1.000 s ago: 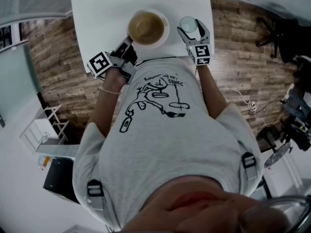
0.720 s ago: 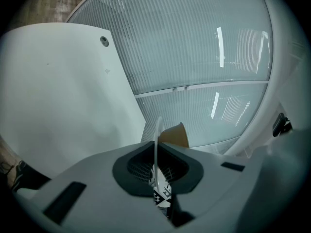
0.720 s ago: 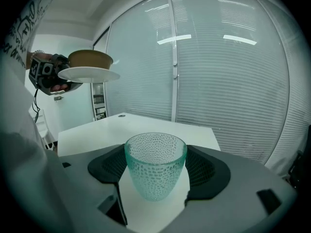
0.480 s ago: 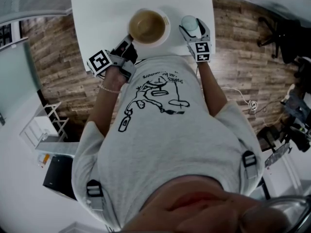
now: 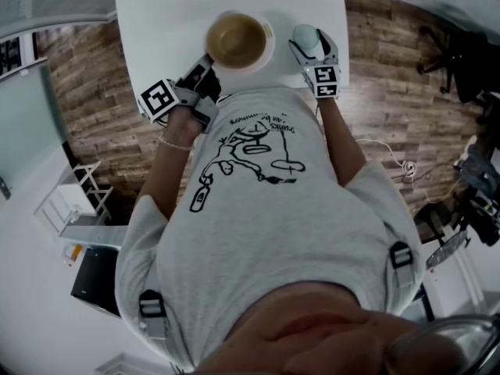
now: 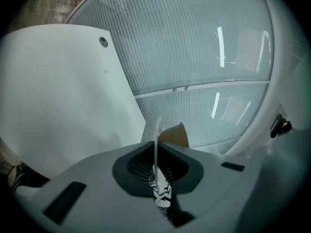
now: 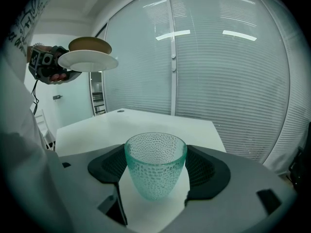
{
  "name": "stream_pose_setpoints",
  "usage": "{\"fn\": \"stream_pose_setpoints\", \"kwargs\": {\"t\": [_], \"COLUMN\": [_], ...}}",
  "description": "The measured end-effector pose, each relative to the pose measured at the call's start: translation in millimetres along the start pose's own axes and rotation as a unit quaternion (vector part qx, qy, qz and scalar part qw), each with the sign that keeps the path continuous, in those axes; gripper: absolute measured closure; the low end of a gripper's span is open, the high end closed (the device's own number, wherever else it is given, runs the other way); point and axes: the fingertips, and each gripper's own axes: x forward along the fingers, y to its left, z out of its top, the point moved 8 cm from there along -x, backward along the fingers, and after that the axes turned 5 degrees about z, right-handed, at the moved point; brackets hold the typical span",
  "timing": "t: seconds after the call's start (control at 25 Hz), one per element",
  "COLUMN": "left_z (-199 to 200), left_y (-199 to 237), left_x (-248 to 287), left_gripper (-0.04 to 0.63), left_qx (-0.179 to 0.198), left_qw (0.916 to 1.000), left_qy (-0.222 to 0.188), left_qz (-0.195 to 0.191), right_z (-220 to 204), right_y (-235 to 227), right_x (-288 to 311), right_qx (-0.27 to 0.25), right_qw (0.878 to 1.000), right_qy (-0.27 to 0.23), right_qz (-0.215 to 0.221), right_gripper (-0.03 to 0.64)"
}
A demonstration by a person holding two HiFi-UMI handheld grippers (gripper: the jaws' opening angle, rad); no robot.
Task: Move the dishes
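left claw [image 6: 156, 174] clamped on plate [image 6: 156, 139] rim, white table [image 6: 63, 91]

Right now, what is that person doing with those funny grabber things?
A person is moving dishes with a gripper in each hand. The left gripper is pinching the rim of a white plate with a brown bowl sitting on it, held up in the air over the white table. The right gripper has a bumpy green glass tumbler clamped between its jaws.

Head view overhead, steeply down, gripper views close behind jaws, all sharing white rectangular worktop [image 5: 164, 30] and white round plate [image 7: 87, 60], green glass tumbler [image 7: 155, 164] in head and right gripper views.
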Motion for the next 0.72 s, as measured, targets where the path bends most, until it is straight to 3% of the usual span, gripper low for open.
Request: {"fn": "stream_pose_setpoints", "kwargs": {"t": [0.72], "left_z": [2.4], "left_y": [-4.8], "left_x": [0.9], "left_gripper": [0.583], "left_qx": [-0.004], "left_qw": [1.0], "left_qy": [0.001], "left_qz": [-0.003], "right_z": [-11.3], "right_y": [-0.3], "right_x": [-0.9], "right_qx": [-0.008], "right_qw": [1.0], "right_qy": [0.019], "right_qz": [-0.002], "right_gripper": [0.233]}}
